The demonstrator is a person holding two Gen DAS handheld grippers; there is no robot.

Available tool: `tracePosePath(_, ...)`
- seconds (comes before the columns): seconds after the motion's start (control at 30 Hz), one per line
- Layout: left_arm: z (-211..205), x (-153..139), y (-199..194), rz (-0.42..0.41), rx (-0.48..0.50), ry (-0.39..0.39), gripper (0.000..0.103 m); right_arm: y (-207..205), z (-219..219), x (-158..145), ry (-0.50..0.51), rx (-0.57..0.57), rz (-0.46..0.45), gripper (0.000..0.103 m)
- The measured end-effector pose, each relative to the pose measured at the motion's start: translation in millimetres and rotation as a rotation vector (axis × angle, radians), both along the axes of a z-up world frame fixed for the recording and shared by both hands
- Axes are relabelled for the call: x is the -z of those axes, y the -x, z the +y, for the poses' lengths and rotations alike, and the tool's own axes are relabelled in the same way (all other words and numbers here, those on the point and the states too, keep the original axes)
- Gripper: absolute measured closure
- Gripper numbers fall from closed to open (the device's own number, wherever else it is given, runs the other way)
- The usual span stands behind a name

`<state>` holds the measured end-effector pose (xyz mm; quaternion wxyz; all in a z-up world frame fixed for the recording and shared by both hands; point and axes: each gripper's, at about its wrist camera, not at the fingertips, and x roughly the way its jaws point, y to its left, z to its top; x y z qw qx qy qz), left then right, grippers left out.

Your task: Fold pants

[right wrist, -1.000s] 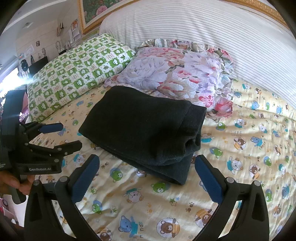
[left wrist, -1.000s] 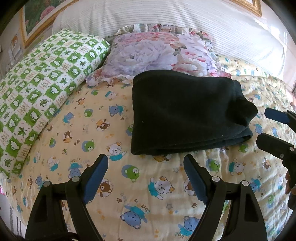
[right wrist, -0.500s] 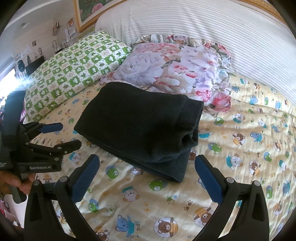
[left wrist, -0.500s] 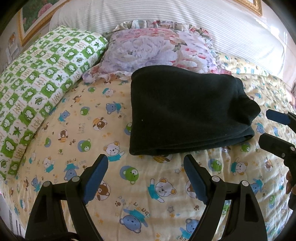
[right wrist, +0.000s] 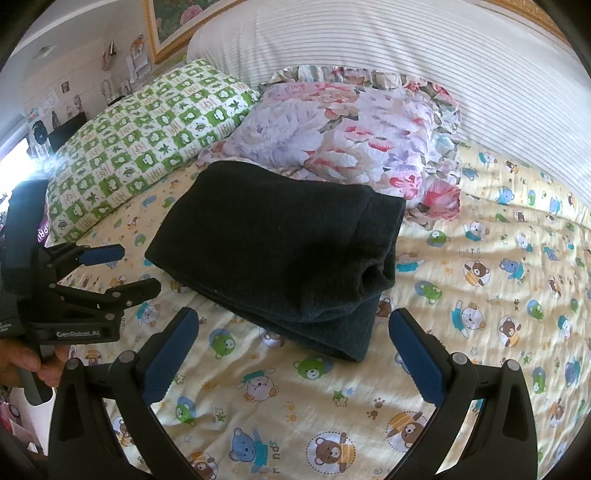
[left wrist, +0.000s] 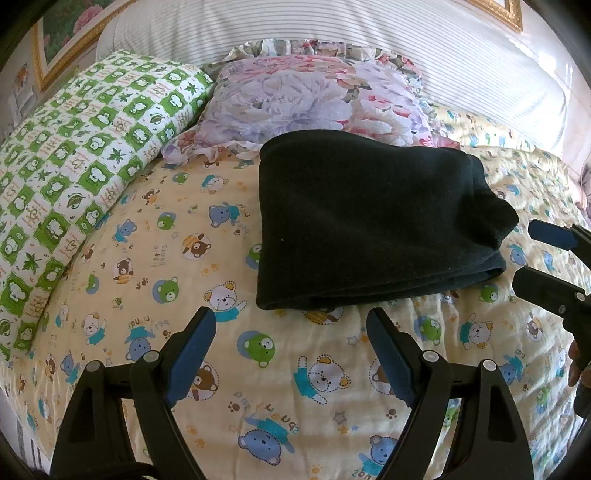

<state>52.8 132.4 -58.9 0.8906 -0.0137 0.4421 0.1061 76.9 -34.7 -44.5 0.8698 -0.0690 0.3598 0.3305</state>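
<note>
The dark pants (left wrist: 362, 225) lie folded into a thick rectangle on the bear-print bedsheet (left wrist: 155, 254); they also show in the right wrist view (right wrist: 280, 247). My left gripper (left wrist: 290, 332) is open and empty, just short of the pants' near edge. It also shows at the left of the right wrist view (right wrist: 127, 267). My right gripper (right wrist: 293, 332) is open and empty, just short of the pants' near right corner. It shows at the right edge of the left wrist view (left wrist: 528, 254).
A green-and-white checked pillow (left wrist: 74, 155) lies to the left and a floral pillow (left wrist: 314, 99) behind the pants, touching their far edge. A white striped headboard cushion (left wrist: 369, 33) runs along the back. Bare sheet lies to the right (right wrist: 498, 266).
Both grippers have drifted slightly closer to the pants, staying open. The pants have not moved.
</note>
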Motion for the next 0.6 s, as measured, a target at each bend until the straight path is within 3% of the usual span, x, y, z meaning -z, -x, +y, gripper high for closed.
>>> tracePosePath(0.6, -1.8, 1.1, -0.5, 0.005, 0.004, 0.002, 0.019, -1.3, -2.3, 1.0, -0.002, 0.008, 0.001, 0.0)
